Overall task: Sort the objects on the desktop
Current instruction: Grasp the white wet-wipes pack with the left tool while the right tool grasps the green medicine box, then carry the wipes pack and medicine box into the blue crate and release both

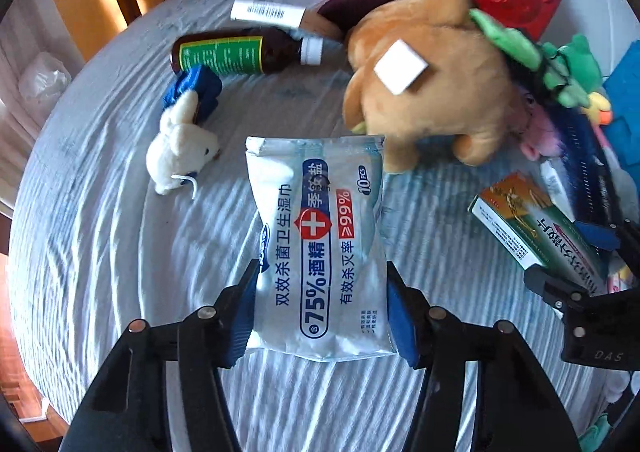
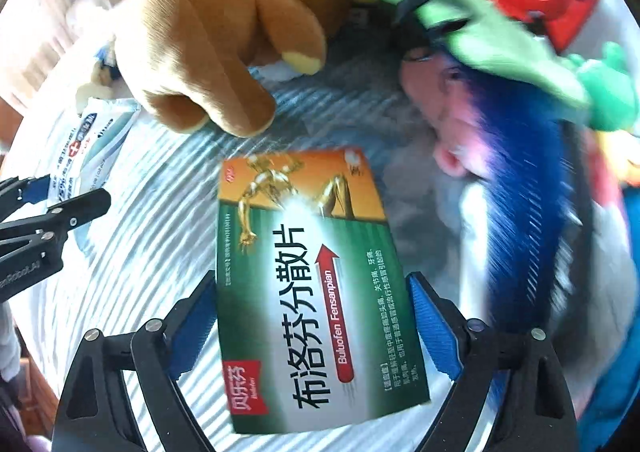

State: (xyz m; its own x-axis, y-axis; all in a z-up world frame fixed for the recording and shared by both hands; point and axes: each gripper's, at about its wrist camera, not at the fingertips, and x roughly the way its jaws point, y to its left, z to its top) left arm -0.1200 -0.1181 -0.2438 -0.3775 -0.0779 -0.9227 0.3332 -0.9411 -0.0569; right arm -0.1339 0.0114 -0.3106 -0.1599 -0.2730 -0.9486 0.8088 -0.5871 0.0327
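Each claw pinches one flat item by its near end: left claw the wipes pack, right claw the medicine box, both pointing to 12 o'clock, apparently for carrying away from the plush toys.

Glossy plastic wipes pack between the claw's pads, shiny cardboard box, fuzzy plush bear just past, wrinkly cloth underneath.

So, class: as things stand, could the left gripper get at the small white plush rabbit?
Probably not yet: the left gripper is clamped on the wipes pack. The white plush rabbit lies uncovered on the cloth.
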